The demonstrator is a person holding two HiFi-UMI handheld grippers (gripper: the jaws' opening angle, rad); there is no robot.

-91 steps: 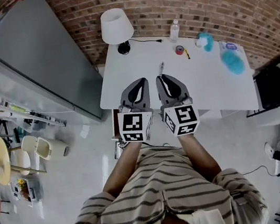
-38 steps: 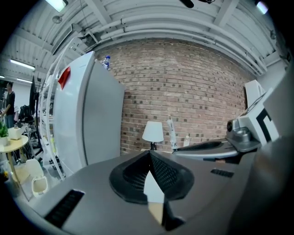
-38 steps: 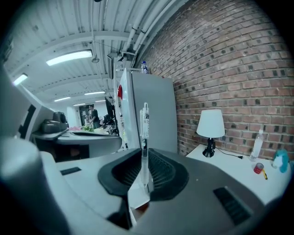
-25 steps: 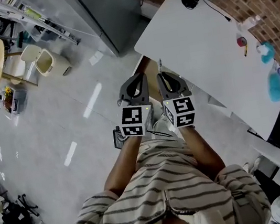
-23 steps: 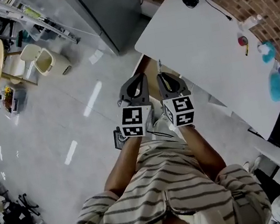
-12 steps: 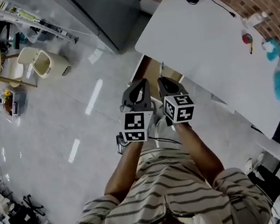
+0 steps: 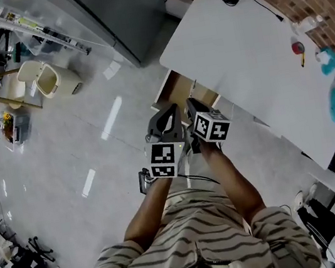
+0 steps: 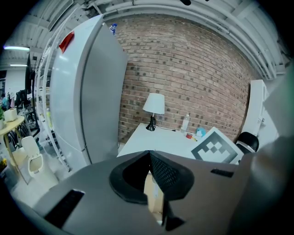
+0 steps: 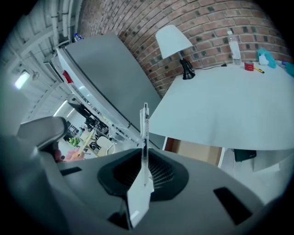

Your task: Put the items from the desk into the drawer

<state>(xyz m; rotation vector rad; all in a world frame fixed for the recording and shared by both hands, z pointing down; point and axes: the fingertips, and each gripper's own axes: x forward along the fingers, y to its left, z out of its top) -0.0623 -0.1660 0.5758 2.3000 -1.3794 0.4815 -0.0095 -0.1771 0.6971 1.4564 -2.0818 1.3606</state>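
Being pinched by the right hand-held gripper (image 9: 144,155), a thin pen (image 9: 145,123) is held by the open drawer (image 7: 177,88) (likely to be dropped in); the left hand-held gripper (image 8: 150,154) is closed on nothing, near the drawer.

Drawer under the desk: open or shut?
Open. The drawer juts out past the desk edge, its brown inside visible in the head view.

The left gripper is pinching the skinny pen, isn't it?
Not quite: it is the right gripper that is pinching the skinny pen. The right gripper view shows the pen standing up between its closed jaws. In the left gripper view, the left gripper has its jaws together with nothing in them.
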